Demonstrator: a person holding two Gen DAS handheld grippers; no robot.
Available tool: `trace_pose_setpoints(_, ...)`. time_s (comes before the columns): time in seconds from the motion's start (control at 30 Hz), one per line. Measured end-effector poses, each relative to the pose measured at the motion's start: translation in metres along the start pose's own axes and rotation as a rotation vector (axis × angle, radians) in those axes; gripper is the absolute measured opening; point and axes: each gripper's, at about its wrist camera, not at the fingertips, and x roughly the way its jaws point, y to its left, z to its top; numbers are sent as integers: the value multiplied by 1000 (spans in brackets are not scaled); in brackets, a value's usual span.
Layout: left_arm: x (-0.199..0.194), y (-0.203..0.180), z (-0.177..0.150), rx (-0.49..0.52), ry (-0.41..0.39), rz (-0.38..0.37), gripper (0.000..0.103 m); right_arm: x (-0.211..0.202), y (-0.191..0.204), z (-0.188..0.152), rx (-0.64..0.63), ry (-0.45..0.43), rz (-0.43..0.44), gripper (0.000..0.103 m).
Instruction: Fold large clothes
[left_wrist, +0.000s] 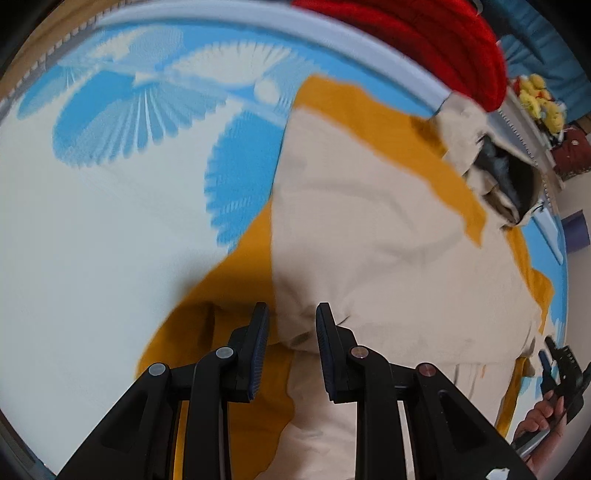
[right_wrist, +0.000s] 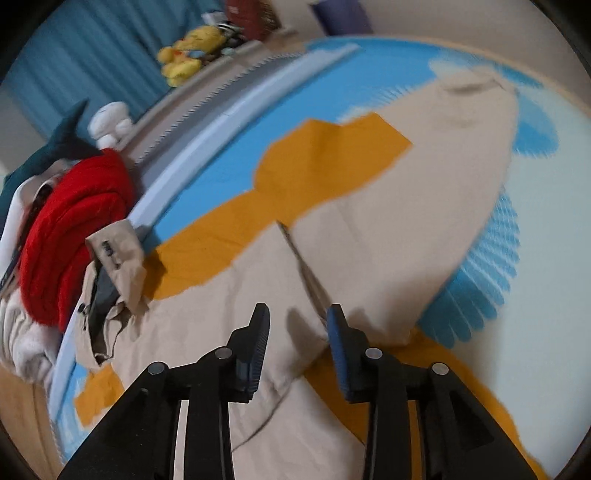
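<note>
Beige coat (left_wrist: 388, 229) beneath both downward-tilted tools, jaws parted.

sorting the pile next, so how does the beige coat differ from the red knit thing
The beige coat is spread out flat across the bed, over a mustard-yellow garment; the red knit is folded into thick rolls at the bed's edge. The coat is smooth woven cloth, the knit ribbed and chunky. The coat covers far more area. Both lie untouched by either gripper.

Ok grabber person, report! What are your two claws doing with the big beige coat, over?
Left gripper open over beige coat, nothing pinched. Right gripper open, empty. Coat spread over yellow cloth. Red knit pile by the collar, over.
</note>
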Motion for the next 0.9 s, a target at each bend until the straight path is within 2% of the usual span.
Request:
trace_pose_setpoints(0.03, 8, 4, -1, -14, 23, 6, 21, 4, 1, 0, -11, 19, 25, 36)
trace_pose_setpoints(0.07, 18, 9, -3, -34, 55, 22, 21, 19, 0, -2, -17, 92, 59, 40)
trace_pose_setpoints(0.13, 22, 11, -4, -40, 72, 40, 21, 40, -8, -8, -8, 212, 38, 41)
trace_pose_setpoints(0.17, 17, 7, -4, -29, 61, 59, 21, 45, -13, -11, -3, 239, 24, 39)
trace_pose_setpoints(0.23, 4, -3, -4, 7, 17, 75, 21, 37, -11, -6, -9, 215, 18, 39)
trace_pose_setpoints(0.27, -8, -13, -4, 50, -29, 88, 22, 33, -7, -2, -29, 203, 14, 39)
trace_pose_setpoints(0.4, -35, -39, -11, 144, -132, 104, 23, -2, 13, 13, -152, 83, 16, 39)
trace_pose_setpoints(0.57, -54, -68, -28, 248, -212, 148, 23, -54, 30, 26, -281, -33, 73, 39)
trace_pose_setpoints(0.63, -61, -75, -36, 278, -223, 143, 24, -74, 31, 29, -326, -72, 88, 39)
trace_pose_setpoints(0.73, -68, -88, -45, 309, -244, 142, 24, -102, 21, 40, -348, -116, 112, 39)
trace_pose_setpoints(0.9, -79, -106, -62, 370, -276, 153, 24, -137, -24, 66, -308, -173, 113, 39)
